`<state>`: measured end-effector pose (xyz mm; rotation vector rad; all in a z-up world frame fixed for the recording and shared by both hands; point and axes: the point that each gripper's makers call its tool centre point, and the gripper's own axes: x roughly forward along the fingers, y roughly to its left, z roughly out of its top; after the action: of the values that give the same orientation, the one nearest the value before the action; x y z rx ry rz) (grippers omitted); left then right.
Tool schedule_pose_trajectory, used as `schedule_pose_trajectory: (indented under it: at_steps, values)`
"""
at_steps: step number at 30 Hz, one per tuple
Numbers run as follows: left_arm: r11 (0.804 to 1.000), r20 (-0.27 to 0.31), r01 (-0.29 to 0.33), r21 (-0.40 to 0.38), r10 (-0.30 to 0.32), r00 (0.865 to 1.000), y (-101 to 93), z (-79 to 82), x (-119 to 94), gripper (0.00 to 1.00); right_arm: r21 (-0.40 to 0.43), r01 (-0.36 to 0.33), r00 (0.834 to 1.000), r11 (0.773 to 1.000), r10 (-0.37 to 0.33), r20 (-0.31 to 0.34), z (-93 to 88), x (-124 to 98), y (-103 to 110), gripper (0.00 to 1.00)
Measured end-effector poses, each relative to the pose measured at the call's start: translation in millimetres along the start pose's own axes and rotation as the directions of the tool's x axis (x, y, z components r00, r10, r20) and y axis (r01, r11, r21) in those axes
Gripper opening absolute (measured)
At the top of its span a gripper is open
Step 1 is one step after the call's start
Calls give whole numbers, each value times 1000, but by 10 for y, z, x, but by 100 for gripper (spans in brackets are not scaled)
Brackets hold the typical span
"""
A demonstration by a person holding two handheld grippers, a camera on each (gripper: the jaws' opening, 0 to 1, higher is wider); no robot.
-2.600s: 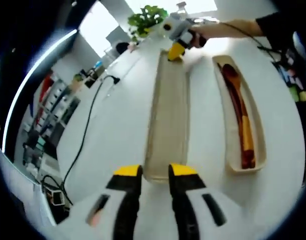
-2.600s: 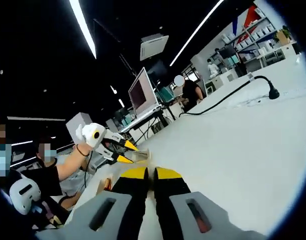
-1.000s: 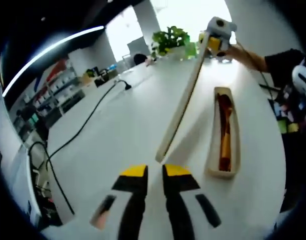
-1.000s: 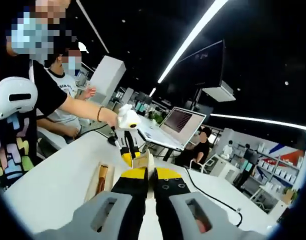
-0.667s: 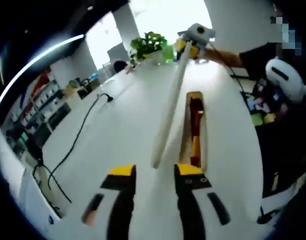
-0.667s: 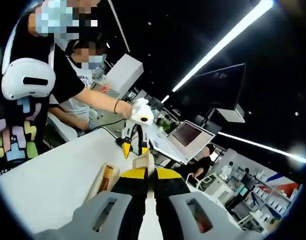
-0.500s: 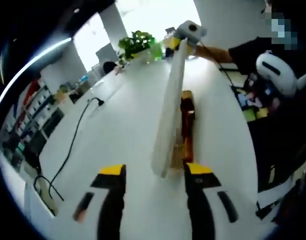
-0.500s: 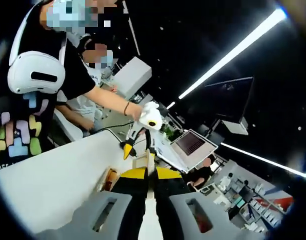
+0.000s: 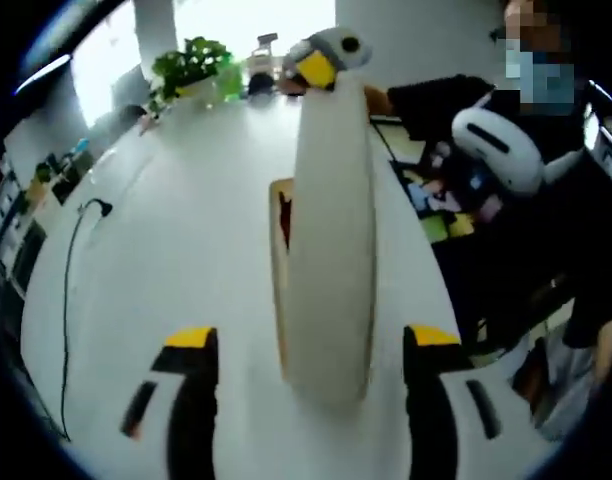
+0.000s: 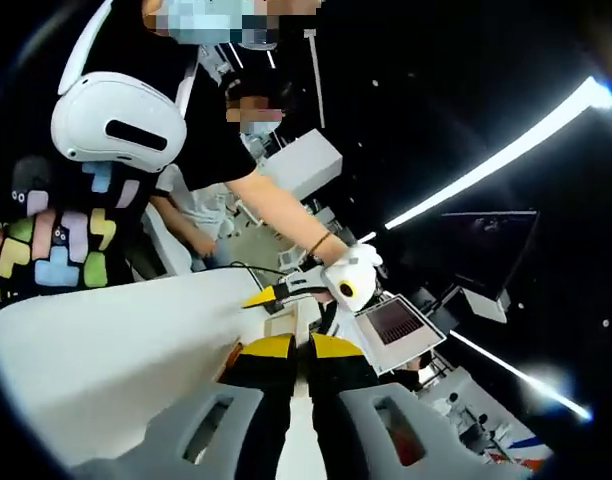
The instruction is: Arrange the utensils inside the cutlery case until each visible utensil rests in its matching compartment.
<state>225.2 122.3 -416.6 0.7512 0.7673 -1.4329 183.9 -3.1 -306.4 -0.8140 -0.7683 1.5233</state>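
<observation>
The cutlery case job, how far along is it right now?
Looks done: a reddish wooden utensil already lies in the base tray on the white table. In hand: the right tool is shut on one end of the long beige lid, raised and tilted over the tray; the left tool is open astride its near end. Left: probably setting the lid down.

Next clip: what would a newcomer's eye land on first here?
In the left gripper view, a long pale tray hangs tipped on edge over the white table, pinched at its far end by the right gripper, with the left gripper wide open below. Beside it lies a second tray holding something reddish.
</observation>
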Motion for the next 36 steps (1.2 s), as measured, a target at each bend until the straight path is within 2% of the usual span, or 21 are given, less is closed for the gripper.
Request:
schedule_pose_trajectory:
  at_steps: [2,5,10,14,19,23,36]
  values:
    - [1000,-93,12,8,-11,996,3,-65,80,78,-14,-8,1000,1000,8,2,4,-6,11,2]
    - [1000,-114,-11,2,11,993,46,1,158,73,-30,-23,1000,999,23,17,3,-36,-1,3]
    - [997,-205,61,-47,-69,976,-88,-86,258,69,-78,-69,997,995,71,24,-30,-38,68,3]
    - [996,-232,54,-77,-71,970,-43,-103,306,68,-150,-70,997,986,76,31,-53,-39,74,3]
    - [994,-246,71,-84,-90,965,-88,-105,287,66,-185,-68,995,980,80,59,-30,-19,27,3]
    - [991,-284,86,-100,-112,952,-101,-178,326,65,-229,-98,991,968,116,68,-52,1,94,3]
    - [992,-329,58,-116,-94,940,-47,-248,406,56,-344,-137,981,929,175,82,-216,-10,212,3]
